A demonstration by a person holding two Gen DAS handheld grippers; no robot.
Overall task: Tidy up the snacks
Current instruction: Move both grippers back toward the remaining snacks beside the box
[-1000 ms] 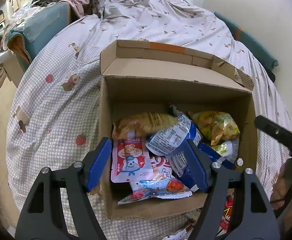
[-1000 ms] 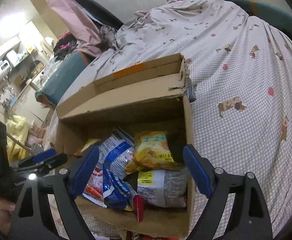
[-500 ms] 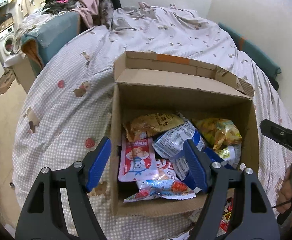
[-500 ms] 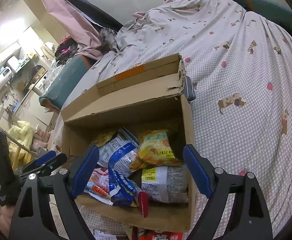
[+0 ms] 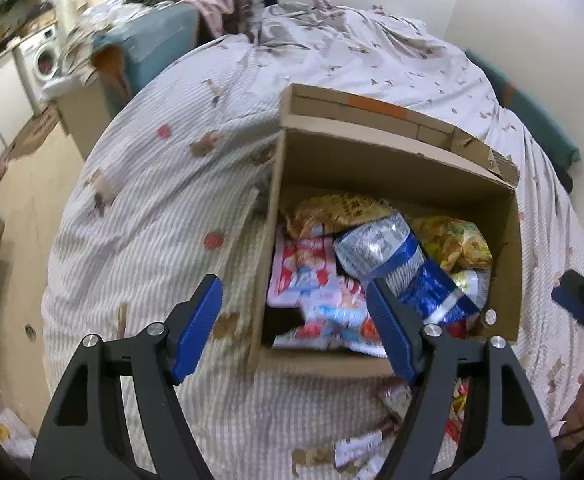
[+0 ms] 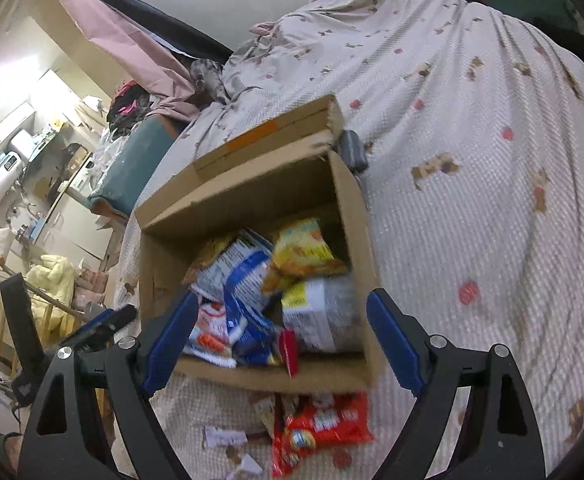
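An open cardboard box [image 5: 504, 248] [image 6: 154, 264] sits on the bed, filled with several snack packets: a blue and white bag [image 5: 384, 248] [image 6: 232, 276], a yellow chip bag [image 5: 452, 240] [image 6: 304, 252], a pink pouch [image 5: 300, 268] and a white pack [image 6: 324, 312]. A red packet [image 6: 324, 420] and small wrappers lie on the cover in front of the box. My left gripper [image 5: 296, 328] hovers open over the box's near left corner, holding nothing. My right gripper [image 6: 280, 340] hangs open above the box's front edge, also holding nothing.
The bed cover [image 5: 164, 216] [image 6: 492, 200] is white with small printed figures. A dark grey object [image 6: 352, 150] lies behind the box's right corner. A teal cushion [image 5: 160, 40] and piled clothes sit at the bed's far left; a washing machine [image 5: 44, 60] stands beyond.
Both grippers have pulled back and shifted sideways from the box, so it sits further right in the left view and smaller in the right. The red packet on the cover has come into sight.
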